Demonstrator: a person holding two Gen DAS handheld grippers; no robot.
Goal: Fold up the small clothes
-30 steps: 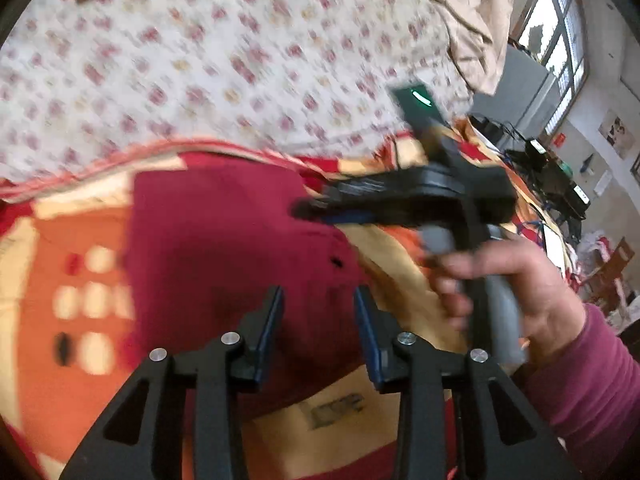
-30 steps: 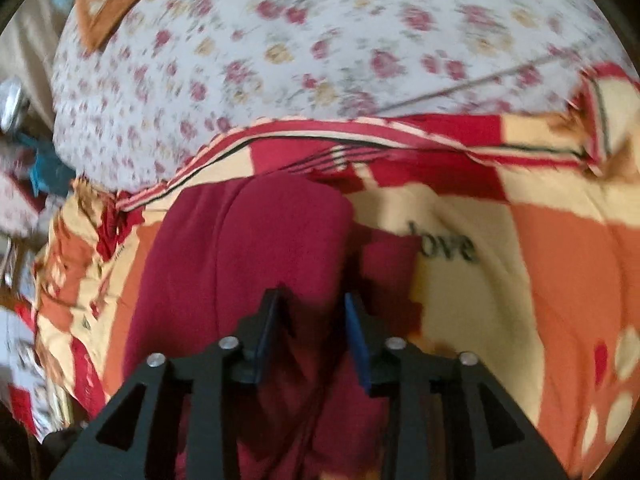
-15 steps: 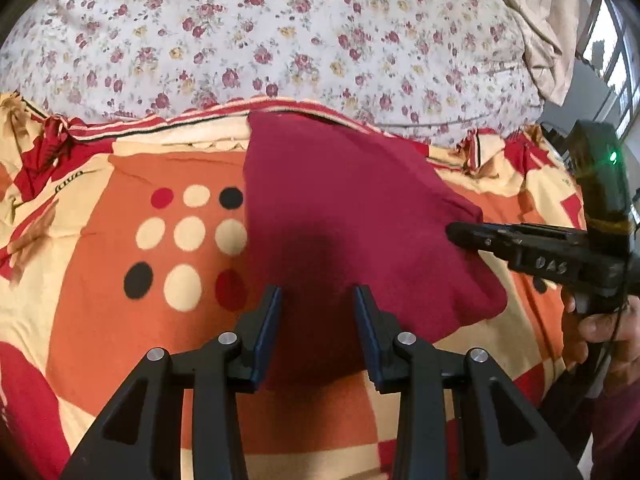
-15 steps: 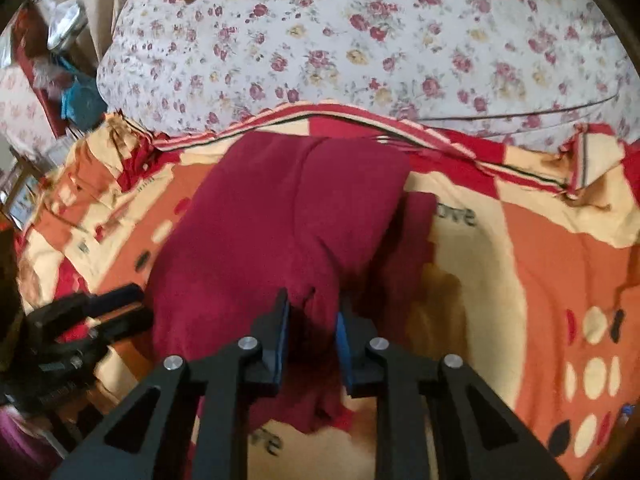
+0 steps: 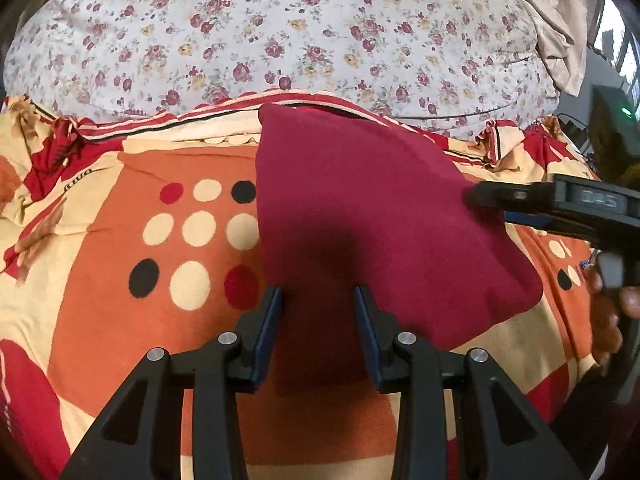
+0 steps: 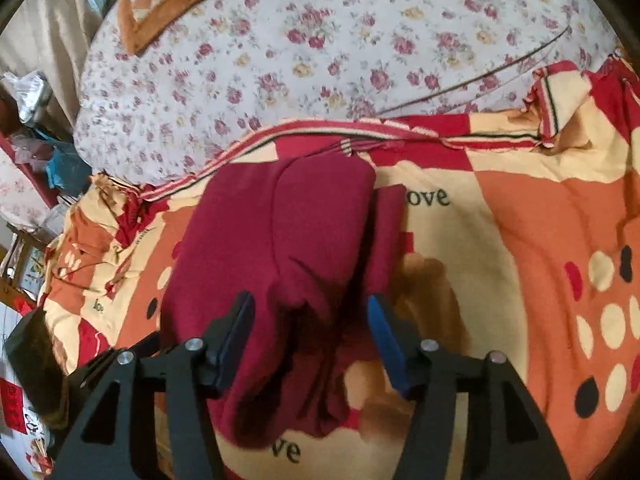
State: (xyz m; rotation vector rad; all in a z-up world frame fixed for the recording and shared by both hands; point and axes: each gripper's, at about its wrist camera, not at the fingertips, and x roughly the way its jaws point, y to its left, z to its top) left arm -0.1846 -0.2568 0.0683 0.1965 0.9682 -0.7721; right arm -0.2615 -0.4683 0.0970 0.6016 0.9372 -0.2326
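The maroon garment (image 5: 360, 216) lies folded on the patterned orange bedspread (image 5: 120, 300), straight ahead of the left gripper (image 5: 318, 336), whose jaws stand apart and empty with the cloth's near edge between and just beyond them. The right gripper (image 6: 310, 344) likewise hovers spread wide with nothing held, above the garment's near end, where a loose flap (image 6: 384, 232) sticks out to the right of its tips. A floral quilt (image 6: 320, 60) lies beyond the cloth. One fold looks done; the bundle appears lopsided, so the likely next move is to close on the near edge or that flap and bring it over, keeping the layers underneath from sliding.
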